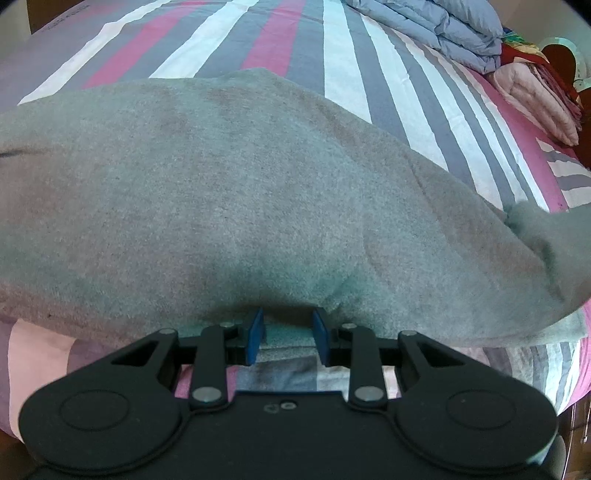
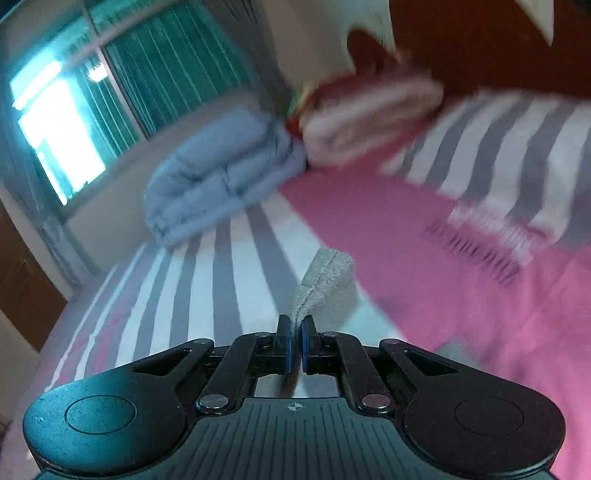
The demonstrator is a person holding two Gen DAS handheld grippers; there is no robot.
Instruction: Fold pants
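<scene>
Grey fleece pants (image 1: 236, 192) lie spread across a striped bed and fill most of the left wrist view. My left gripper (image 1: 288, 321) is open, its blue pads either side of the near edge of the pants, tips tucked under the fabric. My right gripper (image 2: 295, 326) is shut on a narrow hem of the grey pants (image 2: 325, 273), which sticks up beyond the pads above the bed. The right wrist view is blurred by motion.
The bedsheet (image 1: 343, 66) has pink, grey and white stripes. A folded blue quilt (image 1: 443, 29) and a folded pink blanket (image 1: 535, 99) lie at the far right of the bed. They also show in the right wrist view: quilt (image 2: 221, 177), blanket (image 2: 369, 114). A window (image 2: 110, 92) is behind.
</scene>
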